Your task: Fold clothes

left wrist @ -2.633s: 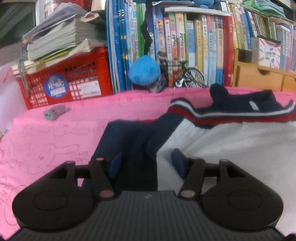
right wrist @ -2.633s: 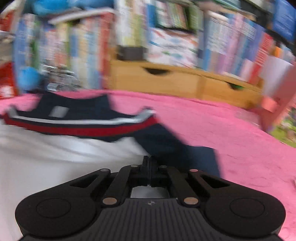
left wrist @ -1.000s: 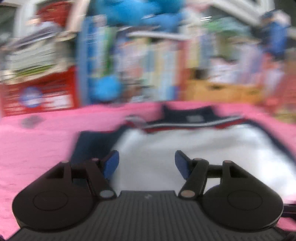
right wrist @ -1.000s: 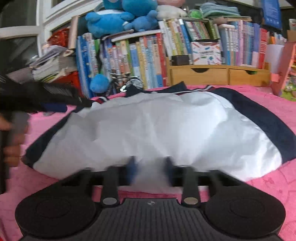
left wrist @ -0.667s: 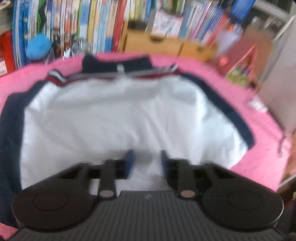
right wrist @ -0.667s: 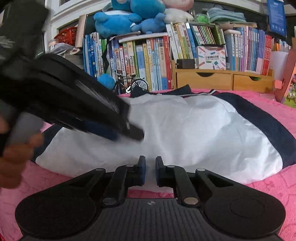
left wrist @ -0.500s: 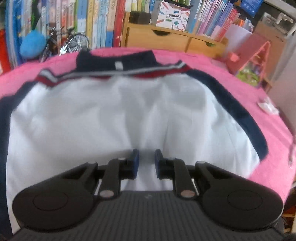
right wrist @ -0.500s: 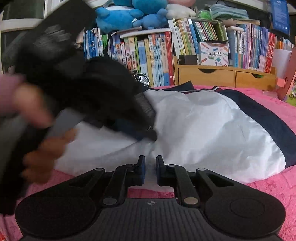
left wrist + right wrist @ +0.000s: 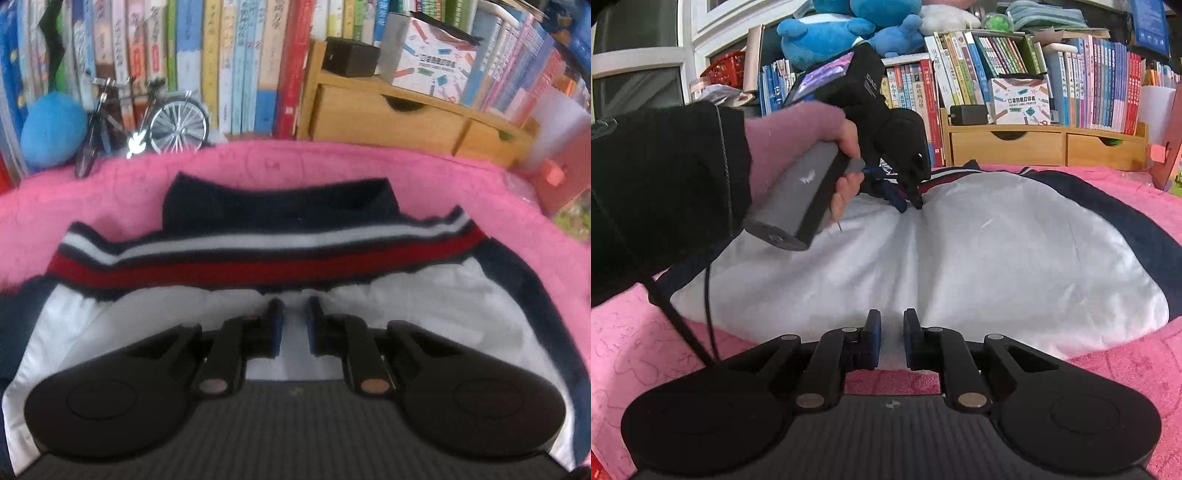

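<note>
While the garment (image 9: 424, 314) lies spread flat on the pink blanket (image 9: 277, 162), both grippers are set on its white middle panel. Its navy collar and the band of white, red and navy stripes lie at the far end, toward the bookshelf. Navy strips run down its left and right edges, and its white hem lies nearest.

The left gripper (image 9: 295, 321) points steeply down at the far part of the white panel, just short of the striped band. Its jaws are closing, with only a narrow gap left and a ridge of white cloth pinched between the blue pads. In the right wrist view the same gripper sits on the far left, its tips pressed into the cloth. A hand (image 9: 846, 155) in a pink cuff and black sleeve (image 9: 665, 184) wraps around its grey handle. A crease runs through the white cloth from those tips toward the near hem.

The right gripper (image 9: 889, 339) sits at the near hem, about the middle of it. Its jaws are nearly together, clenched on the white edge.

Beyond the blanket stand rows of books (image 9: 221, 55), a model bicycle (image 9: 147, 122) and a blue plush ball (image 9: 51, 129) on the far left. A wooden drawer unit (image 9: 388, 114) stands on the far right.
</note>
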